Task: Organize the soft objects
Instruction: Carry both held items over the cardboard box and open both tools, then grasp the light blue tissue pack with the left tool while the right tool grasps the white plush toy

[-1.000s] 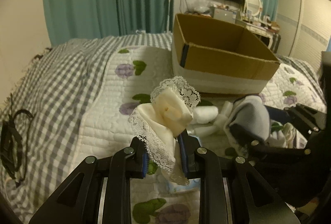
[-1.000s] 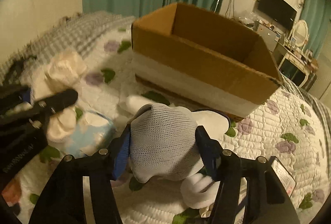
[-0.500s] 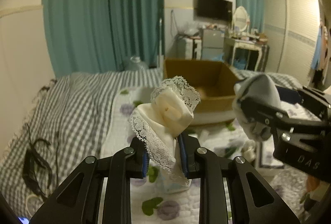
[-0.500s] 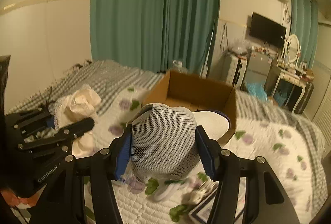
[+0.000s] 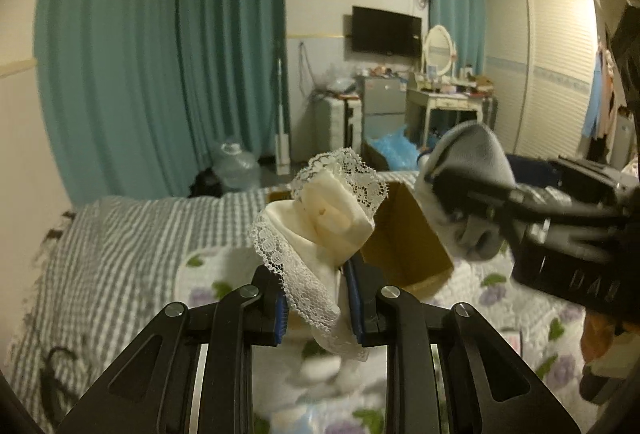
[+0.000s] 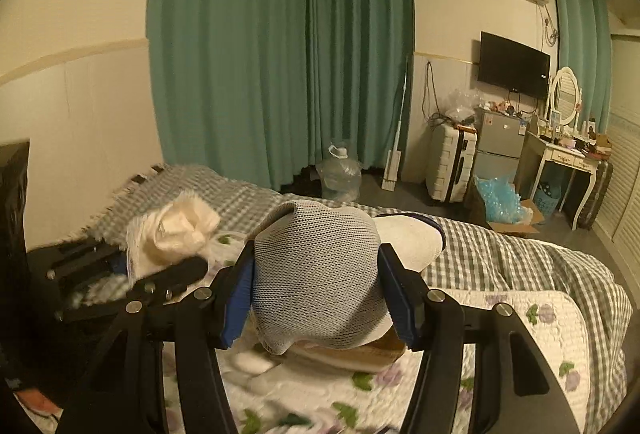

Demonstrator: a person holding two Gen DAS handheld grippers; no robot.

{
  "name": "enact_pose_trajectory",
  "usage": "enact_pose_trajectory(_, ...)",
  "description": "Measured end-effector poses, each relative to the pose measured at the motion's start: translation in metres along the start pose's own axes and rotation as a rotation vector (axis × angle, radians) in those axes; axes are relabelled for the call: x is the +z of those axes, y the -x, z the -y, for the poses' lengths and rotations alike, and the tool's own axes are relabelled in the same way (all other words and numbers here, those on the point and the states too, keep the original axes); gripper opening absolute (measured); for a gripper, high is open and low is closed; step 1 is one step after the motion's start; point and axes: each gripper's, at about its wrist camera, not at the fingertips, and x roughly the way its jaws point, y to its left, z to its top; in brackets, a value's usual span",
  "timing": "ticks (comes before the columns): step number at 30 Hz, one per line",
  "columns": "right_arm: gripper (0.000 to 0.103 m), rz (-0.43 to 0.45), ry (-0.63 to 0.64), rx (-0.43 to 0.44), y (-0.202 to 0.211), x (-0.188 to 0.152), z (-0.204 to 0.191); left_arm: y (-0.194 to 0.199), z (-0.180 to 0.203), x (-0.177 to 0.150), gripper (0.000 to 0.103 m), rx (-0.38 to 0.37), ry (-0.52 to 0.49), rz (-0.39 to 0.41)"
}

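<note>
Left view: my left hand-held gripper (image 5: 316, 308) pinches a lace sock (image 5: 320, 230) at centre frame, raised before the box (image 5: 404, 234) for dropping in. Right view: my right hand-held gripper (image 6: 316, 298) clamps a grey sock (image 6: 316, 274), box (image 6: 360, 352) hidden beneath.

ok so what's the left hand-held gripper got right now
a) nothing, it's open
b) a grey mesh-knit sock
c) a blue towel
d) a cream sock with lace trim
d) In the left wrist view the left hand-held gripper is shut on the cream sock with lace trim; the grey mesh-knit sock sits in the right hand-held gripper instead.
</note>
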Motion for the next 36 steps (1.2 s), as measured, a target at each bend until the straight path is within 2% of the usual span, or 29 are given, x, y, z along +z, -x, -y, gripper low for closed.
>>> enact_pose_trajectory(5, 0.058, -0.058, -0.029, 0.026, -0.058, -0.005, 0.026, -0.059, 0.002, 0.011, 0.023, -0.007, 0.002, -0.029)
enact_pose_trajectory(9, 0.058, -0.09, -0.075, 0.058, -0.103, -0.015, 0.045, -0.095, 0.004, 0.0, 0.027, 0.03, -0.026, -0.035)
enact_pose_trajectory(13, 0.061, -0.093, -0.097, 0.064, -0.128, -0.023, 0.06, -0.128, 0.0, -0.012, 0.027, 0.041, -0.022, -0.089)
enact_pose_trajectory(14, 0.07, -0.092, -0.097, 0.058, -0.133, -0.026, 0.061, -0.133, -0.001, -0.013, 0.027, 0.045, -0.023, -0.098)
enact_pose_trajectory(15, 0.085, -0.088, -0.103, 0.051, -0.136, -0.027, 0.063, -0.138, -0.001, -0.015, 0.027, 0.049, -0.023, -0.108)
enact_pose_trajectory(16, 0.09, -0.082, -0.113, 0.044, -0.138, -0.028, 0.066, -0.143, -0.002, -0.017, 0.028, 0.052, -0.024, -0.123)
enact_pose_trajectory(18, 0.091, -0.07, -0.137, 0.026, -0.139, -0.028, 0.072, -0.145, 0.004, -0.018, 0.045, 0.04, -0.021, -0.142)
enact_pose_trajectory(19, 0.091, -0.07, -0.153, 0.019, -0.138, -0.027, 0.076, -0.145, 0.004, -0.018, 0.061, 0.038, -0.016, -0.148)
enact_pose_trajectory(20, 0.091, -0.069, -0.165, 0.015, -0.137, -0.025, 0.08, -0.142, 0.004, -0.018, 0.072, 0.04, -0.009, -0.143)
enact_pose_trajectory(21, 0.092, -0.065, -0.173, 0.007, -0.133, -0.023, 0.082, -0.136, 0.004, -0.017, 0.074, 0.05, -0.004, -0.126)
enact_pose_trajectory(27, 0.094, -0.003, -0.174, -0.049, -0.081, 0.002, 0.076, -0.086, 0.0, 0.004, 0.076, 0.072, 0.018, -0.054)
enact_pose_trajectory(30, 0.098, 0.048, -0.127, -0.112, -0.038, 0.022, 0.061, -0.049, -0.001, 0.018, 0.077, 0.077, 0.004, -0.015)
enact_pose_trajectory(32, 0.1, 0.096, -0.074, -0.148, 0.0, 0.037, 0.045, -0.016, -0.004, 0.028, 0.09, 0.086, -0.008, 0.033)
enact_pose_trajectory(36, 0.102, 0.161, -0.031, -0.175, 0.066, 0.053, 0.019, 0.049, -0.01, 0.041, 0.092, 0.1, -0.005, 0.141)
